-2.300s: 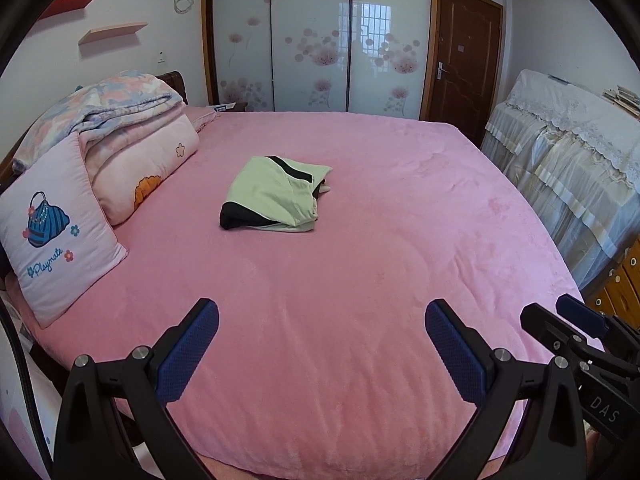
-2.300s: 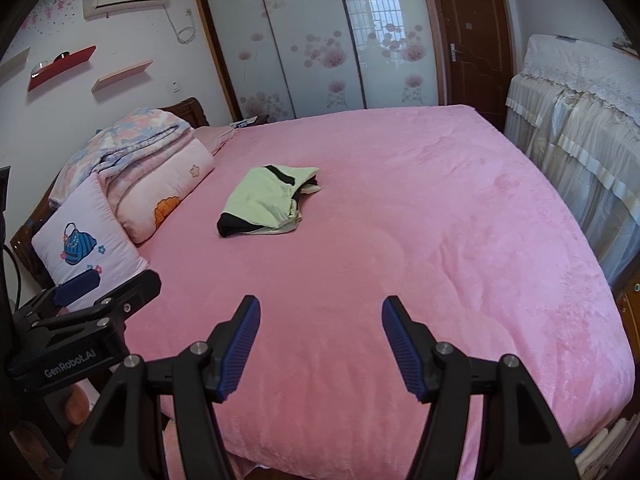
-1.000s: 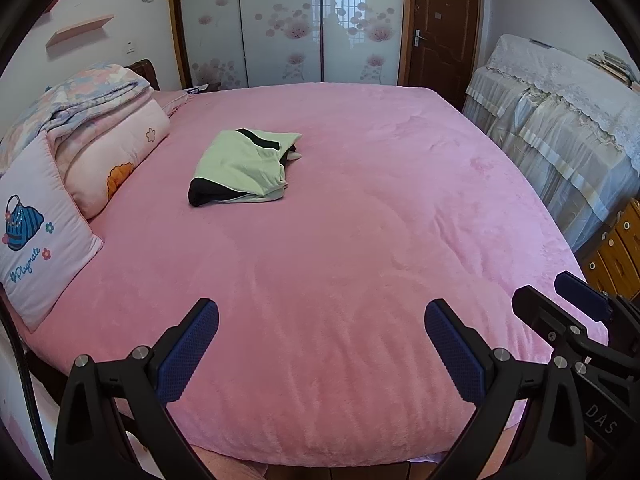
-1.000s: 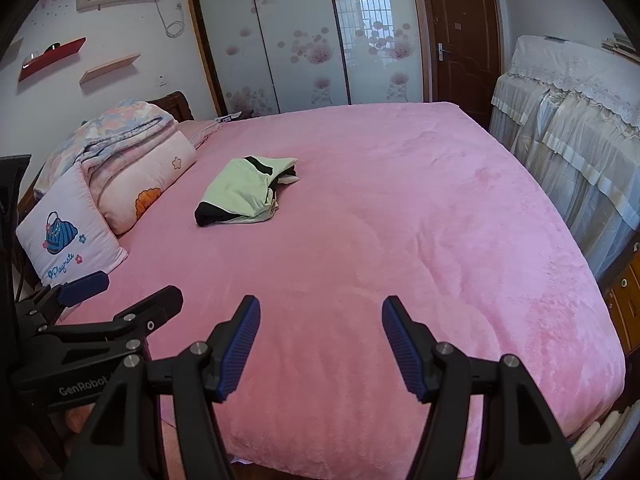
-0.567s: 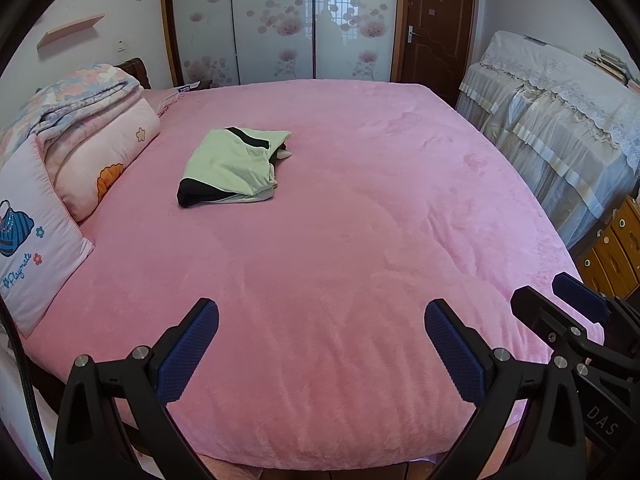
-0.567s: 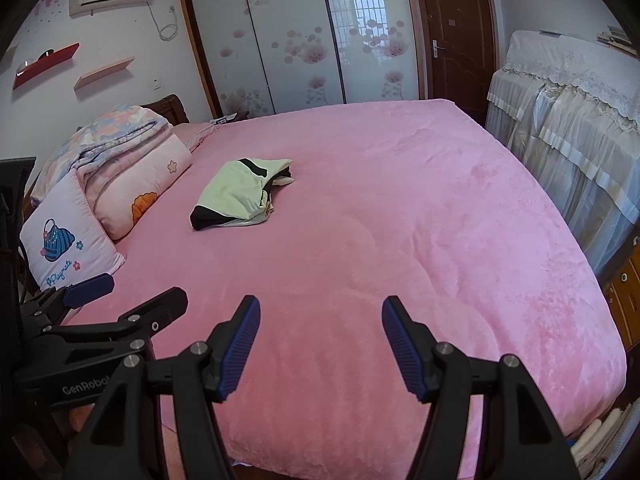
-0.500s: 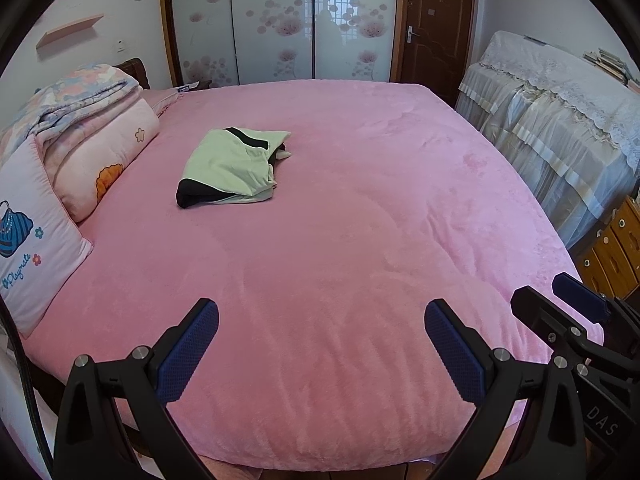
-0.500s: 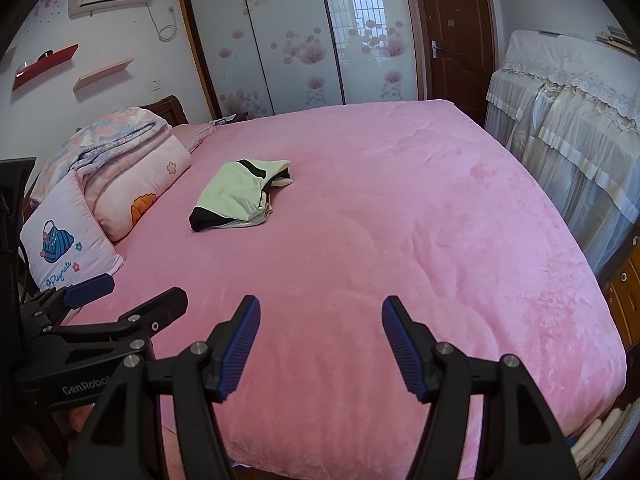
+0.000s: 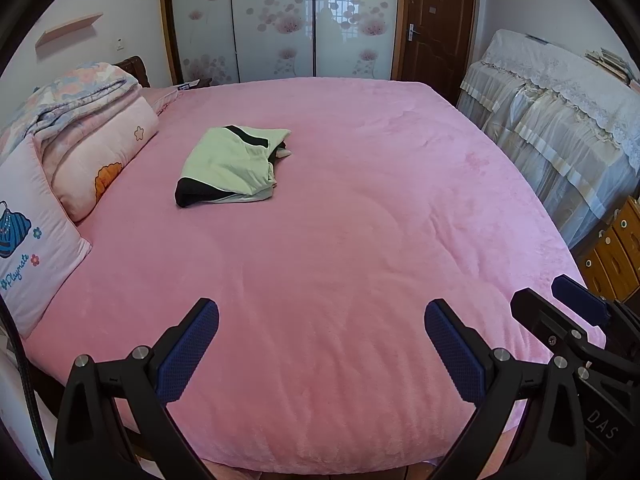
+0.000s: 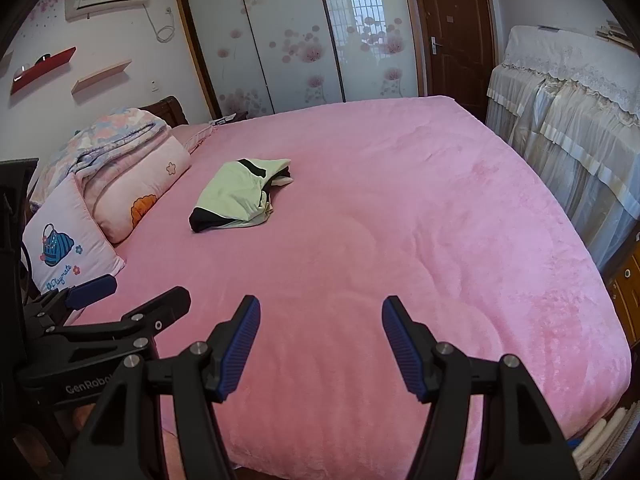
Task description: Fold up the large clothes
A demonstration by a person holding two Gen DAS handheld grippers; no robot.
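Folded garment [image 9: 234,164] lies beyond both empty claws.

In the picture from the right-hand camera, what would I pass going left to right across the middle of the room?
White cushion with a blue bag print → pink pillow with an orange flower → folded green and black garment → bare pink bedspread → lace-covered furniture by the right wall.

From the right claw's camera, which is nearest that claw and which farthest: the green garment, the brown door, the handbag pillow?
1. Handbag pillow, near left, beside the right claw.
2. Green garment, mid-bed, left of centre.
3. Brown door, far wall, beyond the bed.
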